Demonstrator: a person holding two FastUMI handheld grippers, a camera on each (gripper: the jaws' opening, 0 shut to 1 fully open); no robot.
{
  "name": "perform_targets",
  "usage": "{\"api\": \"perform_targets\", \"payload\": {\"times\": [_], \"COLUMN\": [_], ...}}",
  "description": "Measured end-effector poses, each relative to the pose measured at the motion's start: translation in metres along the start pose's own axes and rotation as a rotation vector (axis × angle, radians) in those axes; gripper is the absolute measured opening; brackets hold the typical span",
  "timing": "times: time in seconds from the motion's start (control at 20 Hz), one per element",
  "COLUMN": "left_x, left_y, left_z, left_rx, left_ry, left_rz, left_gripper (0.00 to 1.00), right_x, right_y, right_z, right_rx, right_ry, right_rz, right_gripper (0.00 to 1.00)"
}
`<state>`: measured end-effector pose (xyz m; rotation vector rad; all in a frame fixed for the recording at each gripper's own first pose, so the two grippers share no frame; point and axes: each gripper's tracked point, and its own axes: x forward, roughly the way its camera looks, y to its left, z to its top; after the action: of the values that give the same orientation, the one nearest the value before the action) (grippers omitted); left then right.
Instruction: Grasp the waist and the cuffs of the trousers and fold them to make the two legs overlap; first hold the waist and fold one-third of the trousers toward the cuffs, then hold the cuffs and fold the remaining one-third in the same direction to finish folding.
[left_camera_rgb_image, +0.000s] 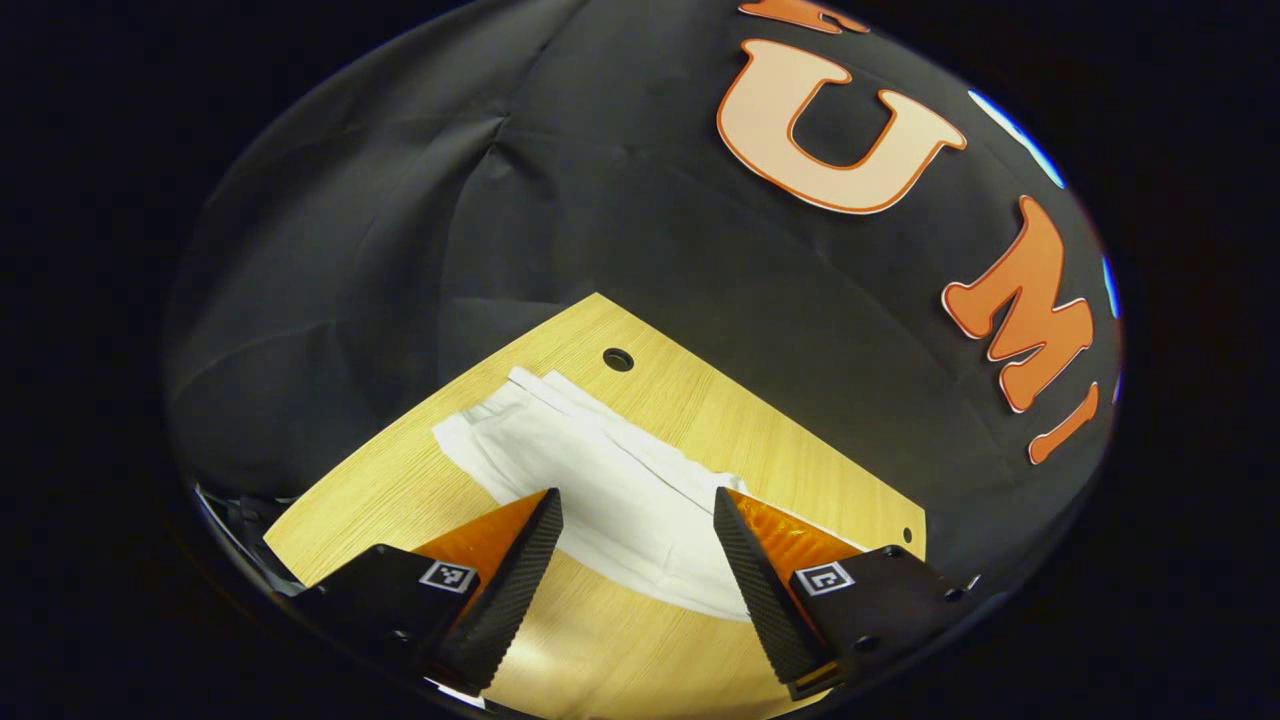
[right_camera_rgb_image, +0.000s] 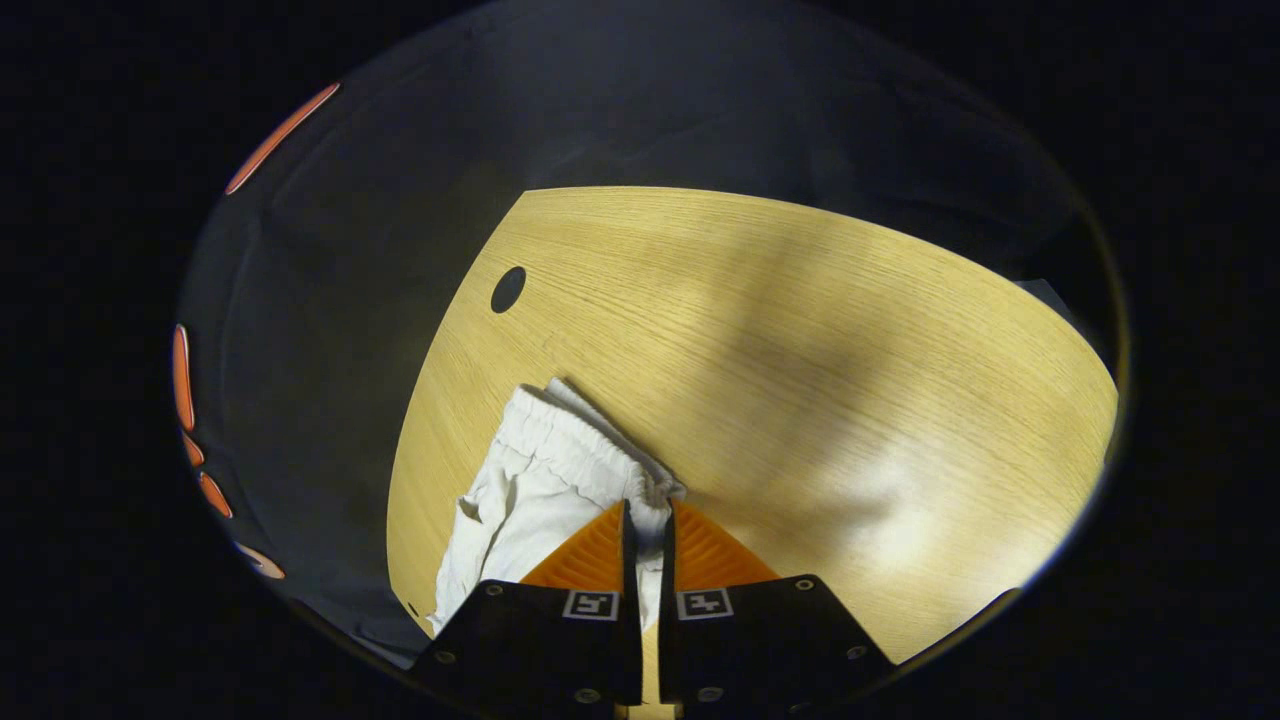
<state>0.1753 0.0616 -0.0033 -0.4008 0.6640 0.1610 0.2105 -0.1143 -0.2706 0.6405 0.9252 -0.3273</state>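
Lying white trousers (left_camera_rgb_image: 600, 480) on wooden table (left_camera_rgb_image: 780, 450), left gripper (left_camera_rgb_image: 638, 505) jaws spread, right gripper (right_camera_rgb_image: 647, 515) jaws pinching waistband.

Light wooden table (right_camera_rgb_image: 800, 330) with round hole (right_camera_rgb_image: 508, 289), black cloth wall (left_camera_rgb_image: 600, 200) behind.

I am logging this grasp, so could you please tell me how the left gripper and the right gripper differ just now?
The left gripper is open, with the trousers lying between its spread fingers, ungripped; the right gripper is shut on the trousers' gathered waist end. Both are over the wooden table.
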Motion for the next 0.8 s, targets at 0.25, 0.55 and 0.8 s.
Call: {"api": "perform_targets", "payload": {"times": [0.25, 0.55, 0.8], "left_x": [0.014, 0.019, 0.019], "left_y": [0.010, 0.034, 0.061], "left_z": [0.006, 0.022, 0.032], "left_rx": [-0.021, -0.035, -0.056], "left_ry": [0.009, 0.008, 0.020], "left_rz": [-0.024, -0.065, -0.076], "left_gripper": [1.00, 1.00, 1.00], "right_x": [-0.034, -0.090, -0.125], "right_y": [0.038, 0.115, 0.176], "right_z": [0.002, -0.013, -0.042], "right_rx": [-0.089, -0.264, -0.407], "right_ry": [-0.071, -0.128, -0.146], "right_rz": [0.033, 0.142, 0.193], "right_gripper": [0.07, 0.07, 0.07]}}
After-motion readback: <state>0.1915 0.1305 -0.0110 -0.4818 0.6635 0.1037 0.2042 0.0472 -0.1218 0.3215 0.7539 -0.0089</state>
